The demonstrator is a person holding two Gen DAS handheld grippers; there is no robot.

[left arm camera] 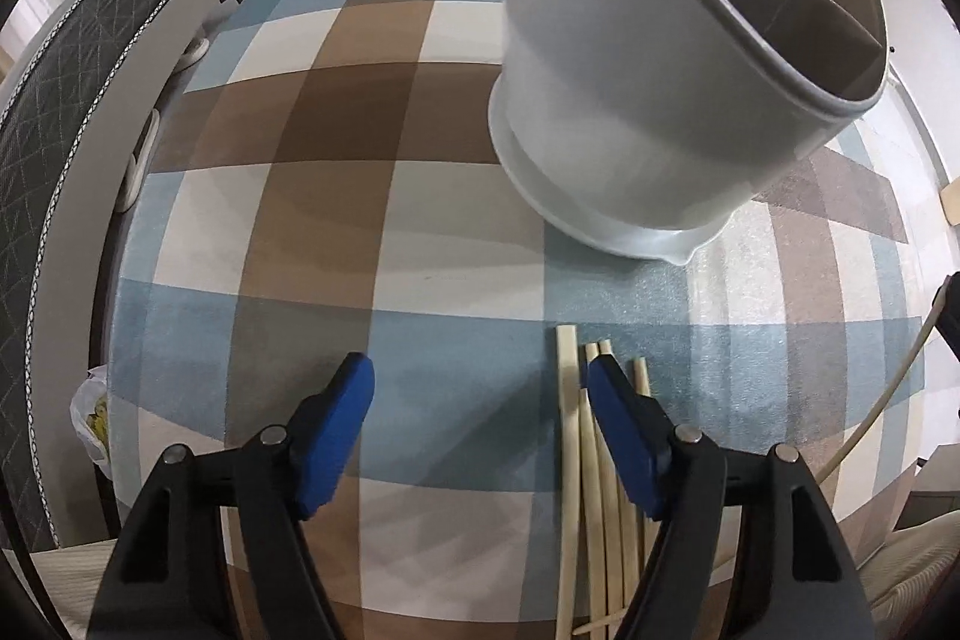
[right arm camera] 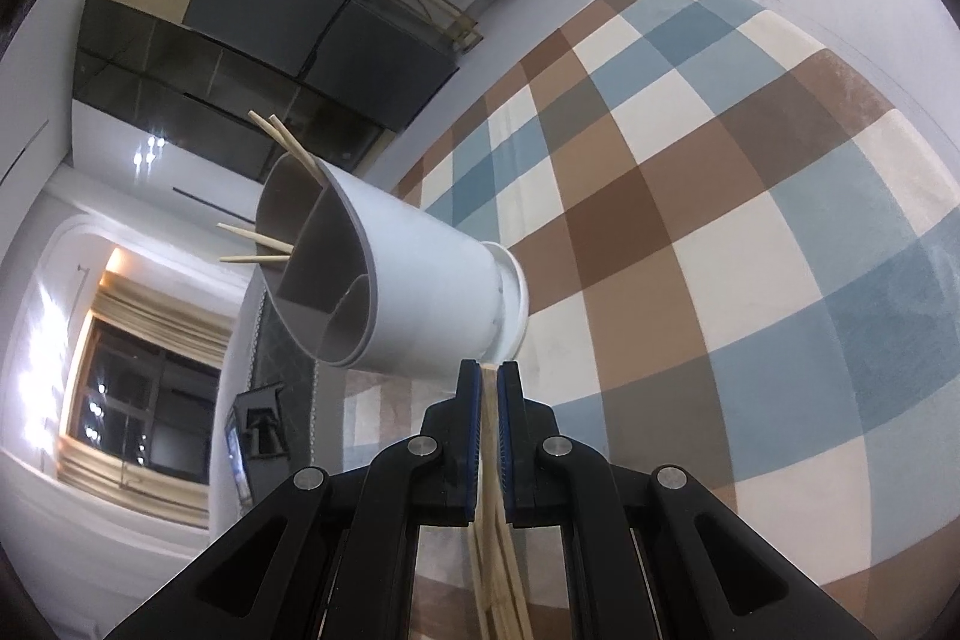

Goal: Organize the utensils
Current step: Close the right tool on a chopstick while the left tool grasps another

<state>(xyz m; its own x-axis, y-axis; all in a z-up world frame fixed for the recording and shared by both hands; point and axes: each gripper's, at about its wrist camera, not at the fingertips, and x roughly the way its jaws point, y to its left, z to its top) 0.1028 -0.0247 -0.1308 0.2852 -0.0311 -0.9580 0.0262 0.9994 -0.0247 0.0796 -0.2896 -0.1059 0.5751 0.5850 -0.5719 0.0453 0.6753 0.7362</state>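
Currently I judge the sorting roughly half done. In the right wrist view, four chopsticks (right arm camera: 282,148) already poke from the white divided holder (right arm camera: 420,292) at frame centre. My right gripper (right arm camera: 489,388) is clamped on another chopstick pair (right arm camera: 491,436), tips just beside the holder's base. In the left wrist view, my left gripper (left arm camera: 480,388) hangs spread and empty over the checked rug (left arm camera: 300,160), with loose chopsticks (left arm camera: 576,460) lying lower right under one finger. Open rug fills the left; the holder crowds the upper right.
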